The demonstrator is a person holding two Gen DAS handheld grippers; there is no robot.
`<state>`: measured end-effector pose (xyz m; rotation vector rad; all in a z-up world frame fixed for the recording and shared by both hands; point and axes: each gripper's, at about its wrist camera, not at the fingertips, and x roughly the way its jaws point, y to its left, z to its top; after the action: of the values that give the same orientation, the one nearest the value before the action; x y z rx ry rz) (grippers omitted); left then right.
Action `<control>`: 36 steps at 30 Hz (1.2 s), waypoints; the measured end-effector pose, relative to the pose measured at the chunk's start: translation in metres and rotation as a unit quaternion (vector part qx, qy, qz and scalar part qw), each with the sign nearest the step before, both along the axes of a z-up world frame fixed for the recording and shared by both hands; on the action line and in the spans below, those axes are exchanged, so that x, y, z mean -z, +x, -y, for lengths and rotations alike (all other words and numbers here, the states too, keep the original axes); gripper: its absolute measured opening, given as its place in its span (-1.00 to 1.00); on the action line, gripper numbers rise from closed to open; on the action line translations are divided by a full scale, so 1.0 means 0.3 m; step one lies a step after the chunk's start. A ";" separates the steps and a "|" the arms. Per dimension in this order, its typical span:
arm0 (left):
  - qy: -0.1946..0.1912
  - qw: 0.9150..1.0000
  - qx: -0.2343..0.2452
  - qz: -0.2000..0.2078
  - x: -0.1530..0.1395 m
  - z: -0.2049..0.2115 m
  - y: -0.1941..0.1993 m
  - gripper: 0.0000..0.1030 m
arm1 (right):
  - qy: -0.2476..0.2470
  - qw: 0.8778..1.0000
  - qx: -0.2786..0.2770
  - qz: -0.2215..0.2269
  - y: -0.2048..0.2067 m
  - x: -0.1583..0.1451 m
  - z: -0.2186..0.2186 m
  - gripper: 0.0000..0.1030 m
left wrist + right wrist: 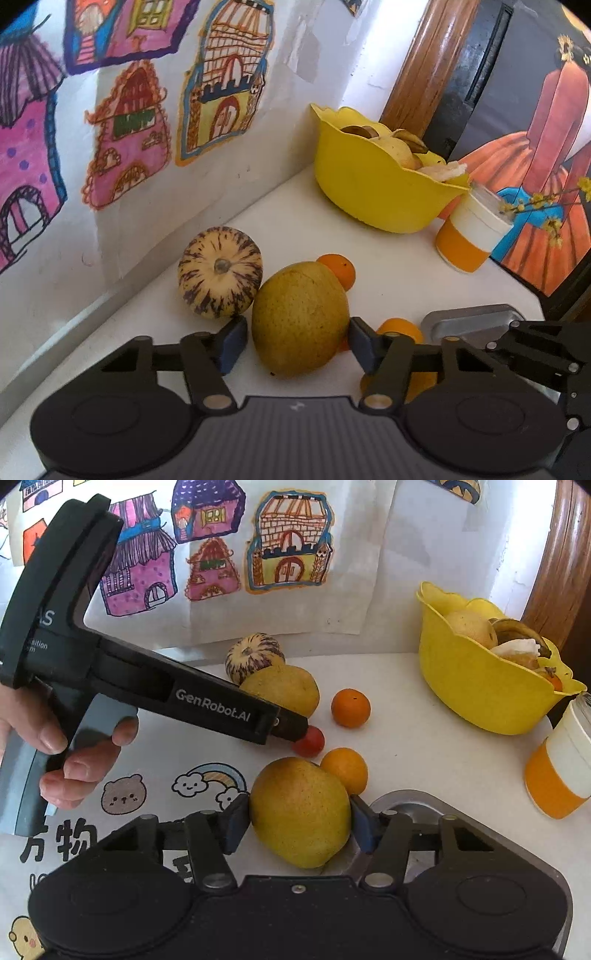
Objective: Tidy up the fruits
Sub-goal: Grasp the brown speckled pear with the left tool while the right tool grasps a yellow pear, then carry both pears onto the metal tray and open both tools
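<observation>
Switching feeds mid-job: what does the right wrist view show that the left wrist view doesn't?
Only the right wrist view: the person's hand, a red tomato, the printed cloth. Only the left wrist view: the painting of a figure in an orange dress. Both: yellow bowl, striped fruit, orange-and-white cup, each jaws around a pear.

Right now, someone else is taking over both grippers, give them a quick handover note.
Left gripper: fingers on either side of a pear on the table, beside the striped melon.
Right gripper: fingers on either side of a second pear, next to the metal tray.
Loose: two oranges, one tomato.
Done: yellow bowl already holds some fruit.
Left: both pears and the loose fruit are not yet sorted.
</observation>
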<state>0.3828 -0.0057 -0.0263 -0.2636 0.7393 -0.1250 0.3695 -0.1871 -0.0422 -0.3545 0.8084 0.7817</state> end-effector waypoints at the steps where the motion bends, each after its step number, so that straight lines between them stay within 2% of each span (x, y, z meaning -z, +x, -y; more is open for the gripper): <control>1: -0.002 1.000 0.003 0.000 0.001 0.001 0.000 0.14 | 0.000 1.000 0.000 0.002 0.005 0.000 -0.004 0.14; 7: -0.009 1.000 -0.007 -0.007 -0.006 -0.009 -0.006 0.13 | -0.015 0.999 -0.009 0.033 -0.041 0.000 -0.004 0.13; 13: -0.004 1.000 0.000 -0.015 -0.017 -0.002 -0.053 0.13 | 0.007 0.999 0.009 0.034 -0.053 -0.020 0.047 0.13; 20: -0.014 1.000 0.020 -0.003 -0.061 0.062 -0.093 0.13 | 0.047 0.996 0.065 0.037 -0.076 -0.057 0.189 0.13; 25: -0.028 0.999 0.038 0.002 -0.082 0.134 -0.100 0.13 | 0.057 0.990 0.121 0.046 -0.088 -0.074 0.315 0.13; 30: -0.034 0.998 0.060 0.000 -0.080 0.227 -0.098 0.13 | 0.053 0.982 0.174 0.042 -0.095 -0.040 0.432 0.13; 36: -0.040 0.996 0.082 -0.007 -0.074 0.340 -0.082 0.13 | 0.052 0.976 0.210 0.030 -0.126 -0.006 0.517 0.13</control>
<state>0.3582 -0.1079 -0.0041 -0.2802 0.7713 -0.3101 0.3318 -0.3422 -0.0405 -0.1048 0.7480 0.4135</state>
